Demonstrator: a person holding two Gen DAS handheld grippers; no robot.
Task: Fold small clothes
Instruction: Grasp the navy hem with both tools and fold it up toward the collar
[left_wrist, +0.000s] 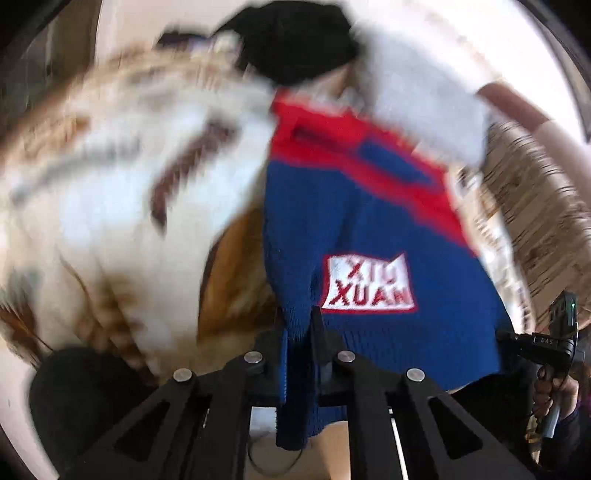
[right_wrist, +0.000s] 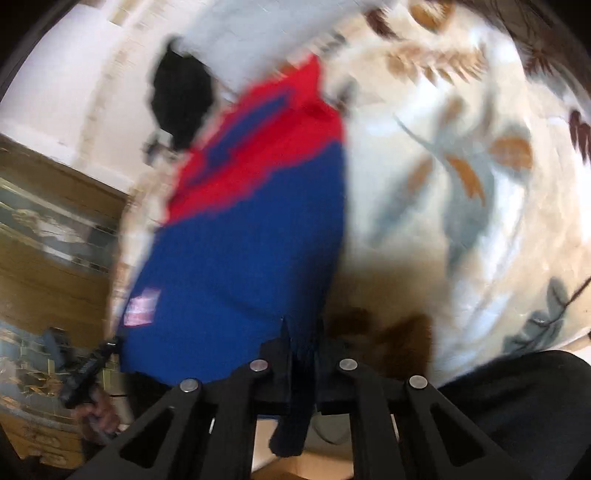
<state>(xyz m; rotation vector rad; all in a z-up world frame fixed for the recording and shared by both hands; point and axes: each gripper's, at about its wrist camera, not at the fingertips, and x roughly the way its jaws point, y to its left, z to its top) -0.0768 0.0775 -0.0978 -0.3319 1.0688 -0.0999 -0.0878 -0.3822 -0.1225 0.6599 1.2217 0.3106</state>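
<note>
A small blue knit sweater (left_wrist: 369, 229) with a red top band and a white "XIU XUAN" patch (left_wrist: 369, 282) hangs stretched between both grippers, above a leaf-patterned bedspread. My left gripper (left_wrist: 300, 325) is shut on one blue edge of it. My right gripper (right_wrist: 301, 332) is shut on the other edge of the sweater (right_wrist: 251, 240). The right gripper also shows in the left wrist view (left_wrist: 554, 343), and the left one in the right wrist view (right_wrist: 88, 373). Both views are motion-blurred.
A white bedspread (right_wrist: 461, 184) with brown and grey leaves lies below. A black garment (left_wrist: 295, 40) lies at the far end beside a white one (left_wrist: 417, 92). Wooden furniture (right_wrist: 44, 229) stands at the side. Dark trousers (right_wrist: 524, 413) show at the lower edge.
</note>
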